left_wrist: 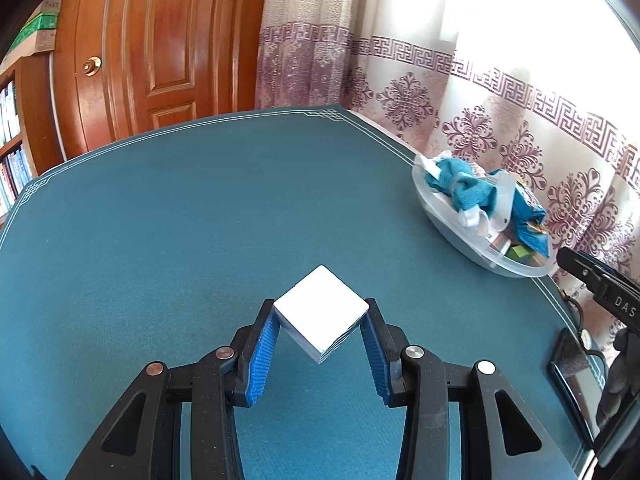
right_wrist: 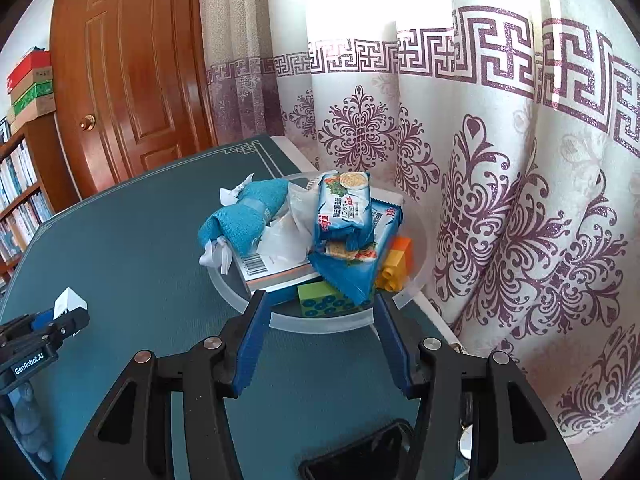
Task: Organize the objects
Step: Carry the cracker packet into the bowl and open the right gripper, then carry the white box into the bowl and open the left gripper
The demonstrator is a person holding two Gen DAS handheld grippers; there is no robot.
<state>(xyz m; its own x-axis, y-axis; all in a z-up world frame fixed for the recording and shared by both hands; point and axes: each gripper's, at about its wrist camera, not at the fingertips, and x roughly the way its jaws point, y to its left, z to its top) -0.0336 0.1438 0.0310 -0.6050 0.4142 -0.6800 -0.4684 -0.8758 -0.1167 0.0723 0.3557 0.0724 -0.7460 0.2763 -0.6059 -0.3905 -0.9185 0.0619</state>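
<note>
My left gripper (left_wrist: 321, 303) is shut on a white block of paper sheets (left_wrist: 320, 320), held corner-on above the teal table mat (left_wrist: 200, 220). The right wrist view shows that block (right_wrist: 70, 300) and gripper at the far left. My right gripper (right_wrist: 320, 295) is open with nothing between its fingers, just short of the front rim of a translucent oval tray (right_wrist: 320, 326). The tray holds a rolled teal towel tied with white ribbon (right_wrist: 244, 216), blue snack packets (right_wrist: 344, 208), a barcoded box (right_wrist: 272, 272), a green brick (right_wrist: 320, 300) and an orange-yellow brick (right_wrist: 396, 260).
The tray (left_wrist: 460, 236) stands at the table's right edge against a patterned curtain (right_wrist: 520, 200). A dark phone (right_wrist: 360, 456) lies near the front edge under my right gripper. A wooden door (left_wrist: 160, 60) and a bookshelf (left_wrist: 12, 152) stand beyond the table.
</note>
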